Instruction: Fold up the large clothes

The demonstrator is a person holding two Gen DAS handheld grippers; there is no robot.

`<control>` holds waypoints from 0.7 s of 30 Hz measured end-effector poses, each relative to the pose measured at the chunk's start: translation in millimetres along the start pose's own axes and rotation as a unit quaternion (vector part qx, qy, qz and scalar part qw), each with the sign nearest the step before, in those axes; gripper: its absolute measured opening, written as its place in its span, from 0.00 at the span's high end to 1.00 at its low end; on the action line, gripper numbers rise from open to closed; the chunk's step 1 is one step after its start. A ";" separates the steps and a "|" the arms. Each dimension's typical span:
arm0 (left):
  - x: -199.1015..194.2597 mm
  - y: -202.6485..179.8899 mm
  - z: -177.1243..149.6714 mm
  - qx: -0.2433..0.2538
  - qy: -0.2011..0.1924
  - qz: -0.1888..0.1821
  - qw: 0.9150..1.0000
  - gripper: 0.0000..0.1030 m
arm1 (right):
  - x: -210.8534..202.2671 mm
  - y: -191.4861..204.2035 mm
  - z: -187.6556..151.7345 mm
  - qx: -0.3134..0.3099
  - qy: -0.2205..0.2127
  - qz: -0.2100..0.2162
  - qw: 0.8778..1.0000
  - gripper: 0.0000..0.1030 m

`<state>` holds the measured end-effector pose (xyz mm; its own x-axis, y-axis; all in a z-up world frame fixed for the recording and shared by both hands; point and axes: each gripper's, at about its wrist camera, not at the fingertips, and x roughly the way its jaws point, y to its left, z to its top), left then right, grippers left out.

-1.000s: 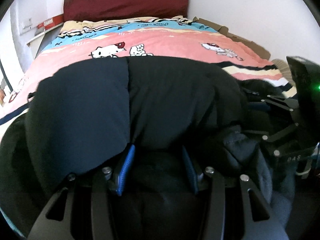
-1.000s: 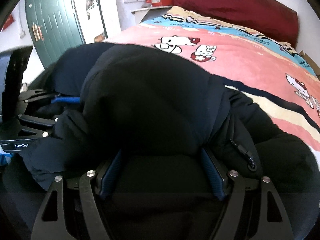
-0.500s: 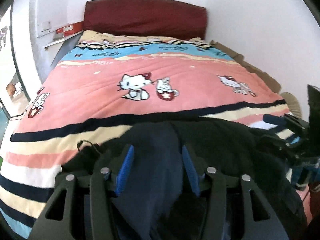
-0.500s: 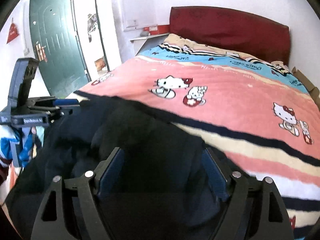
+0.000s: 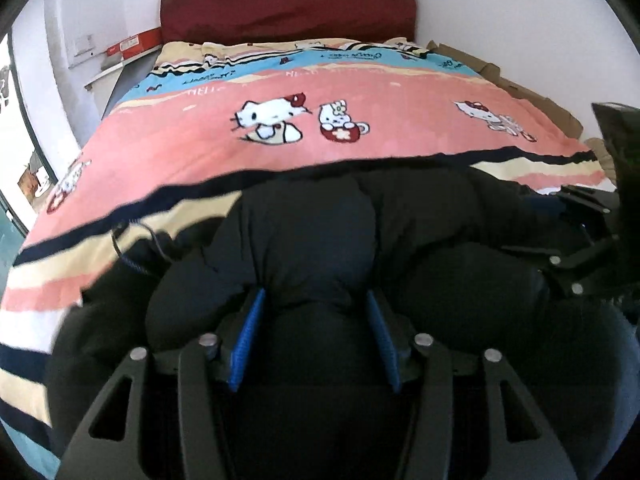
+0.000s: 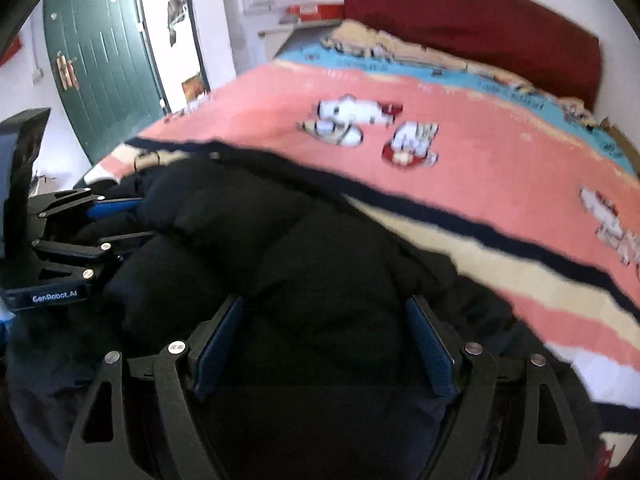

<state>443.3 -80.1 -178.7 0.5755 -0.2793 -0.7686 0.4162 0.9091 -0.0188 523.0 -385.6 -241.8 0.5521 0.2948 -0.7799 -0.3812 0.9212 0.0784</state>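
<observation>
A bulky dark navy padded jacket (image 5: 360,232) lies bunched at the near end of the bed; it also fills the near part of the right wrist view (image 6: 304,248). My left gripper (image 5: 314,300) is shut on a thick fold of the jacket, its blue pads pressed into the padding. My right gripper (image 6: 324,308) is shut on another thick fold of the same jacket. Each gripper shows in the other's view: the right gripper at the right edge (image 5: 580,240), the left gripper at the left edge (image 6: 80,232). A black drawcord (image 5: 132,240) trails off the jacket's left side.
The bed carries a pink, blue and cream striped cartoon-cat blanket (image 5: 320,92) with a dark red headboard (image 5: 288,4) against the far wall. A green door (image 6: 100,56) stands left of the bed. Cardboard (image 5: 520,88) lies along the bed's right side by the wall.
Both grippers have pulled the jacket toward the near end of the bed and lowered it. The jacket now covers far less of the blanket. Both grips stay shut.
</observation>
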 end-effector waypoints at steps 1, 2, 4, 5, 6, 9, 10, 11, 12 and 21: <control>1.8 -0.8 -3.6 0.000 -0.002 0.001 1.000 0.52 | 3.1 -1.3 -2.4 0.003 0.006 0.002 1.000 0.22; 3.2 -1.0 -4.0 0.000 -0.003 0.001 1.000 0.52 | 3.4 -2.2 -4.9 0.003 0.008 0.002 1.000 0.22; 7.1 -1.1 -5.6 -0.003 -0.005 -0.002 1.000 0.52 | 10.4 -3.3 -9.4 0.005 0.012 0.000 1.000 0.22; 10.1 -0.3 -6.7 -0.004 -0.005 -0.004 1.000 0.52 | 13.8 -4.2 -11.2 0.008 0.015 -0.001 1.000 0.22; 11.9 0.1 -7.1 -0.005 -0.006 -0.006 1.000 0.52 | 17.4 -4.5 -12.8 0.009 0.016 -0.002 1.000 0.22; 18.1 1.5 -8.9 -0.007 -0.009 -0.010 1.000 0.52 | 25.3 -6.2 -17.2 0.012 0.019 -0.002 1.000 0.22; 20.4 1.9 -9.0 -0.007 -0.011 -0.010 1.000 0.52 | 27.7 -7.3 -17.9 0.014 0.019 -0.001 1.000 0.22; 22.5 2.4 -9.2 -0.007 -0.013 -0.010 1.000 0.52 | 30.0 -8.8 -16.7 0.015 0.019 0.001 1.000 0.22; 24.1 3.2 -9.3 -0.008 -0.014 -0.012 1.000 0.52 | 32.4 -9.4 -17.0 0.015 0.019 0.001 1.000 0.22; 12.7 4.1 -5.6 -0.011 -0.008 -0.011 1.000 0.52 | 29.7 -7.3 -16.6 0.021 0.010 -0.005 1.000 0.22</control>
<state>448.4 -78.2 -192.1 0.5773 -0.3036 -0.7580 0.4129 0.9094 -0.0498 529.8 -387.8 -275.9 0.5408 0.2799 -0.7932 -0.3431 0.9344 0.0958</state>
